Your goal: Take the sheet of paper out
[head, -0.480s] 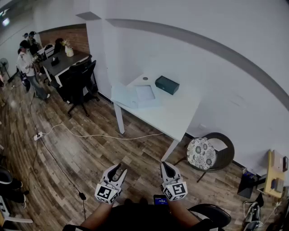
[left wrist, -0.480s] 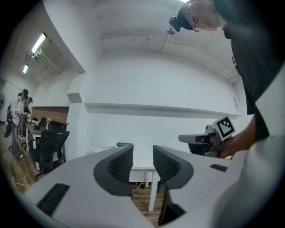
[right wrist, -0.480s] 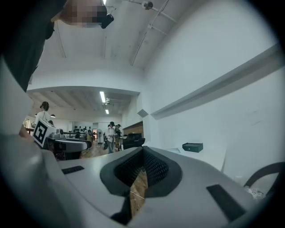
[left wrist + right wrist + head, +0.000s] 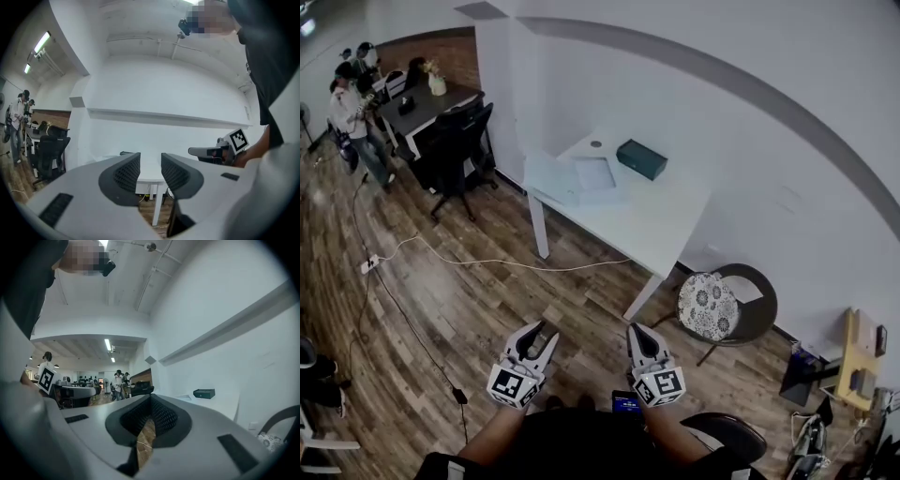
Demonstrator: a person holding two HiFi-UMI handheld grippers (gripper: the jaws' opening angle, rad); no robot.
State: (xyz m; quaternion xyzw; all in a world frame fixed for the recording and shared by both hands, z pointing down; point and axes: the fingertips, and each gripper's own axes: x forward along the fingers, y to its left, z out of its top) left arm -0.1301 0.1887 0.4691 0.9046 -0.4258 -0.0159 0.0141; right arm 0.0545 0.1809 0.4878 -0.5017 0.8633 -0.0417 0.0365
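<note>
Sheet of paper (image 4: 593, 174) lies flat on the white counter (image 4: 667, 231), well away from the person, so I'd guess that's why both are carried low and empty: left gripper (image 4: 541, 334) spread apart, right gripper (image 4: 637, 336) pinched closed on nothing.

White table (image 4: 661, 230) with dark green box (image 4: 640, 158) and paper sheet (image 4: 593, 174)

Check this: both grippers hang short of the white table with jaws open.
Wrong for one: the right gripper has its jaws together, empty, as the right gripper view shows. The left gripper is open, and both hang short of the white table.
</note>
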